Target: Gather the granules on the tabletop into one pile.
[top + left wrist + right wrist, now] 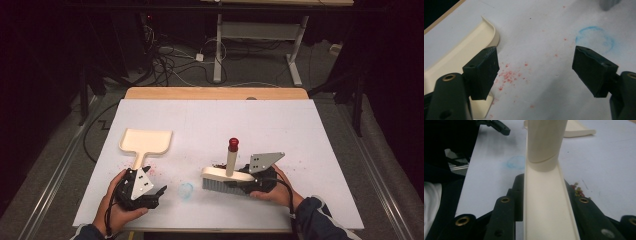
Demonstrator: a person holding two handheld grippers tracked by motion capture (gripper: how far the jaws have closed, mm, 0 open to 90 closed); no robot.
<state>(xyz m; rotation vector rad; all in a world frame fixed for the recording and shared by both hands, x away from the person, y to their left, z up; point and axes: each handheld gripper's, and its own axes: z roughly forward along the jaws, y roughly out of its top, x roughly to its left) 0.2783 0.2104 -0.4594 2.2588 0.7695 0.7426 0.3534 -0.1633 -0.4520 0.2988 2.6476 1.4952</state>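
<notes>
A cream dustpan lies flat on the white table at the left, its handle pointing toward my left gripper. That gripper rests beside the handle with its jaws wide apart and nothing between them; the pan's corner sits left of its left jaw. A cream hand brush with grey bristles and an upright red-tipped handle stands near the table's front. My right gripper is shut on the brush's cream back, both pads pressing its sides.
Red crumbs are scattered on the white sheet by the dustpan handle, more crumbs lie beside the brush, and a blue ring mark sits between the hands. Table legs and cables stand on the floor beyond the wooden far edge.
</notes>
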